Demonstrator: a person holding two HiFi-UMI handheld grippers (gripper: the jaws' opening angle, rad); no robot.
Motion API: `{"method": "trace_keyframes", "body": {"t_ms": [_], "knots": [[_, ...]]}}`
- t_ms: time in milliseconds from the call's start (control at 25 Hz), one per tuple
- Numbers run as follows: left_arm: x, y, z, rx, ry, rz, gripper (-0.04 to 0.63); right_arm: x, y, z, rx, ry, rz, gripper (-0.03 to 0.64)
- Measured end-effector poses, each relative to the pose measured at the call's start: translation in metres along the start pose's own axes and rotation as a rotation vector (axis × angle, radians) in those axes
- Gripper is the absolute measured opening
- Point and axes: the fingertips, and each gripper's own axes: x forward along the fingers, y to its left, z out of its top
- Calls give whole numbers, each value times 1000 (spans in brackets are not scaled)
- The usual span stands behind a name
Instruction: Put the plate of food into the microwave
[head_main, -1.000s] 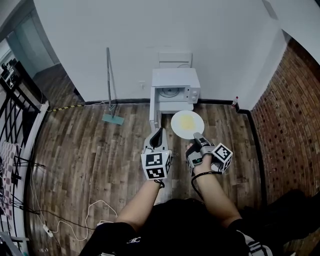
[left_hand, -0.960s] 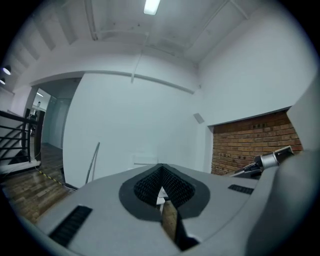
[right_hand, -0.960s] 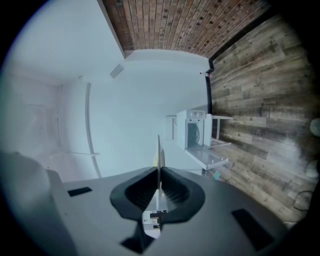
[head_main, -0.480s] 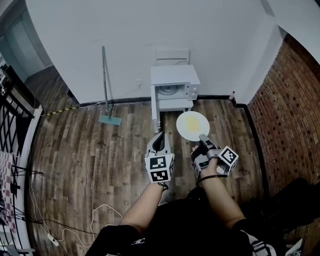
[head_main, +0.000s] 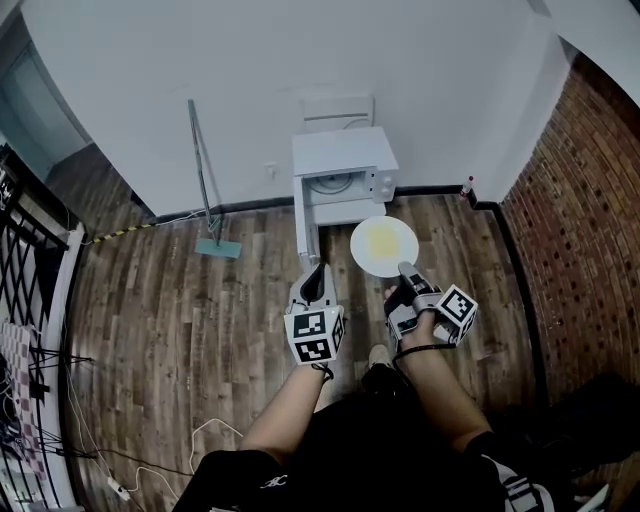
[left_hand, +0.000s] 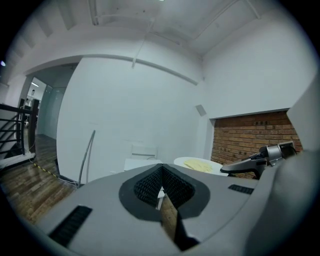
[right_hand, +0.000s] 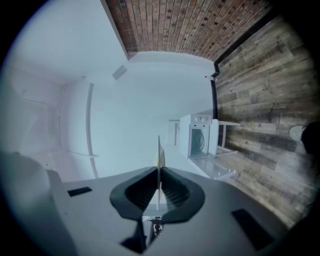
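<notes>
Before the open microwave (head_main: 343, 165) — right tool (head_main: 404, 268) clamps the plate (head_main: 360, 250)

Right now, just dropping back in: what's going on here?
A person holds a white plate of yellow food out in front, pinched by its rim in the right tongs. The left tongs are shut and empty, held out beside it. The white microwave stands ahead against the wall with its door open. The plate is short of it and not yet inside.
</notes>
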Motion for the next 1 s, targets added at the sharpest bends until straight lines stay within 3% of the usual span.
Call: {"method": "trace_keyframes", "body": {"t_ms": [280,640,1000], "knots": [[94,-11,39,22,-45,53,-3,88,21,68,0,62,32,32],[180,-15,47,-1,-38,130,-3,158,7,123,-7,166,24,28],[227,9,40,-20,-1,176,-3,210,-13,128,27,240,-1,28]]}}
